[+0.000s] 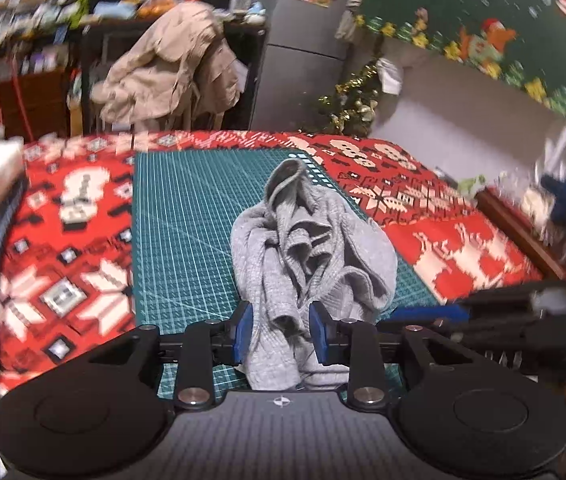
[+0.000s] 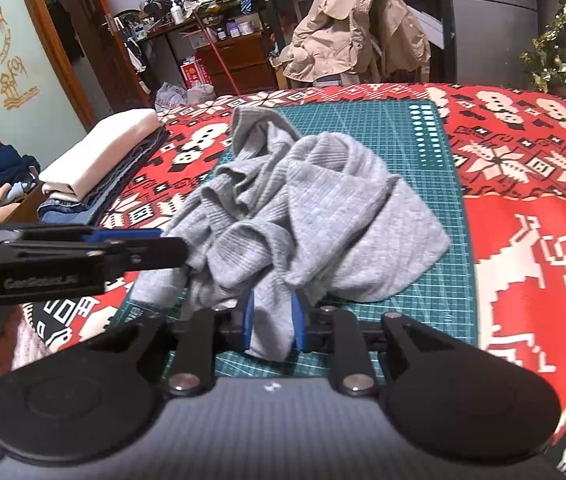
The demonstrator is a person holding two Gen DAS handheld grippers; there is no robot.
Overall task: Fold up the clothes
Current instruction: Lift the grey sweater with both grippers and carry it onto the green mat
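Right wrist view | bench under red patterned cloth (image 2: 523, 184) | green cutting mat (image 2: 439, 184) on it | crumpled grey garment (image 2: 323, 200) heaped on mat | folded stack (image 2: 99, 160) at left edge | right claw (image 2: 273, 320) pinching garment's near edge | left claw (image 1: 281, 332) apparently pinching another fold, view blurred

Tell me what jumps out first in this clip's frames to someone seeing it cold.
A crumpled grey ribbed knit garment lies heaped on the green gridded cutting mat, which covers a red and white patterned blanket. Both the left gripper and the right gripper pinch its near edge between blue pads. A stack of folded clothes topped by a cream piece sits at the blanket's left edge.
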